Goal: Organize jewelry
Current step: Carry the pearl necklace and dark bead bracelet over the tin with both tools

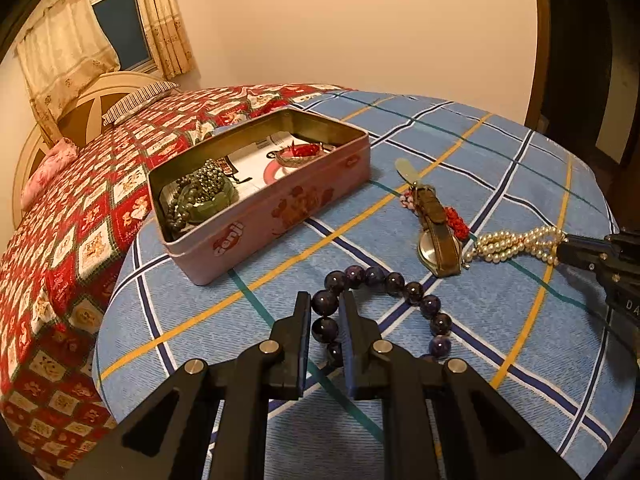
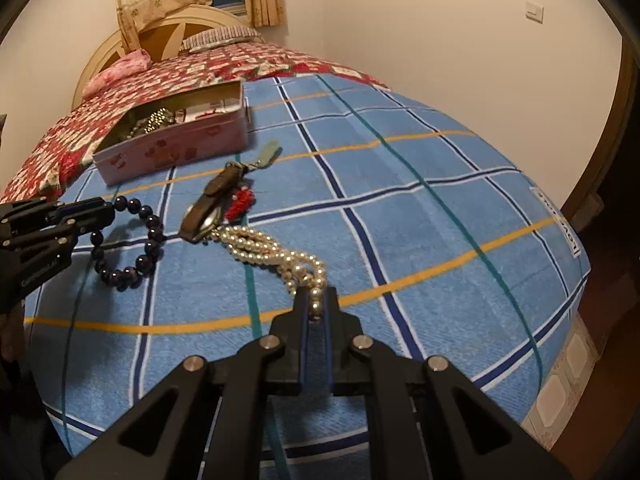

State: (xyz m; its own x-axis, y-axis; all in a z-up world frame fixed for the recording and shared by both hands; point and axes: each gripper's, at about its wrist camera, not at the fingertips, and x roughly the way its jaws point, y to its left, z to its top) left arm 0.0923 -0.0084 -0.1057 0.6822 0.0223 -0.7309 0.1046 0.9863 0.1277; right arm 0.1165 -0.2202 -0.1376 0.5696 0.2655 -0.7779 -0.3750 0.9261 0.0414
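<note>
Bedroom, warm light, bed spread with a blue plaid sheet [image 1: 460, 168] next to a red patchwork quilt [image 1: 80, 240]. Open pink rectangular metal tin [image 1: 280, 208] sitting on the sheet near the seam, already holding green bead strands and a small red piece.

Left claw [image 1: 325, 320] pinched narrow on the dark purple round-bead bracelet [image 1: 400, 292], one side of the loop between the pads, the rest trailing on the sheet. Right claw [image 2: 316, 308] clamped nearly closed on the end of the white multi-strand pearl bracelet [image 2: 272, 252], whose far end lies against the brown leather-strap watch [image 2: 212, 204] and a red beaded piece [image 2: 240, 202].

Looks like the pick-up step for both, nothing lifted clear yet. Next probably: raise each straight up so the loops hang free, then carry over the tin's near wall and drop in. Pearls may drag the watch along, so worth a slow lift.

Plenty of open sheet between claws and tin; bed edge falls away on the right, so no swinging out that way.
</note>
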